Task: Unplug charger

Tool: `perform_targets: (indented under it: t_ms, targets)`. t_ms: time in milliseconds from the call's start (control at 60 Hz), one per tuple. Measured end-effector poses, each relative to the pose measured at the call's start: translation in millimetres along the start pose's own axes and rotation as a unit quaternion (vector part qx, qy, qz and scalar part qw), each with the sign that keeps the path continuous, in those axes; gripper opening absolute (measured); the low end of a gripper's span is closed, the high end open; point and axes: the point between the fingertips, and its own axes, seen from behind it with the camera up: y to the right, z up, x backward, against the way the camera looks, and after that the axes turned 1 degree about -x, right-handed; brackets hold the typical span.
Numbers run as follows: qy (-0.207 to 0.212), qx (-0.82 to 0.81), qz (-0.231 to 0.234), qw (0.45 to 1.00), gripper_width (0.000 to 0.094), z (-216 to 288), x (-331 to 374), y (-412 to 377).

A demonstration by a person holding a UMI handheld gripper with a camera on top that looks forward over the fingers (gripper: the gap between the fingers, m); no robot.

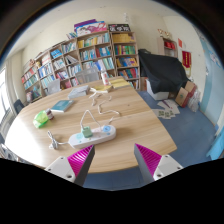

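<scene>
Tool [114, 163] fingers spread wide, holding nothing, power strip with charger [91, 132] just ahead on wooden table [130, 125]

No text, label, brand, number or sign can be read. Lettering is perhaps carried by the book spines on the bookshelves [85, 55], but none can be made out.

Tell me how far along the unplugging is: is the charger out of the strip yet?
Nothing looks done yet: the charger still sits plugged into the power strip on the round table. In hand: the gripper is open and empty, its fingers short of the strip, which lies just ahead of them. Left: close in, grip the charger and pull it out.
</scene>
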Motion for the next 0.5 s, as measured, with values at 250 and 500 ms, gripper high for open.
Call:
perform_targets:
  t_ms: [250, 500]
  targets:
    - [-0.017, 0.009, 0.071, 0.997, 0.0817, -3.8, -89.8, -98.3]
    - [-0.023, 0.048, 0.110, 0.993, 0.0791, -5.0, -160.5, -123.2]
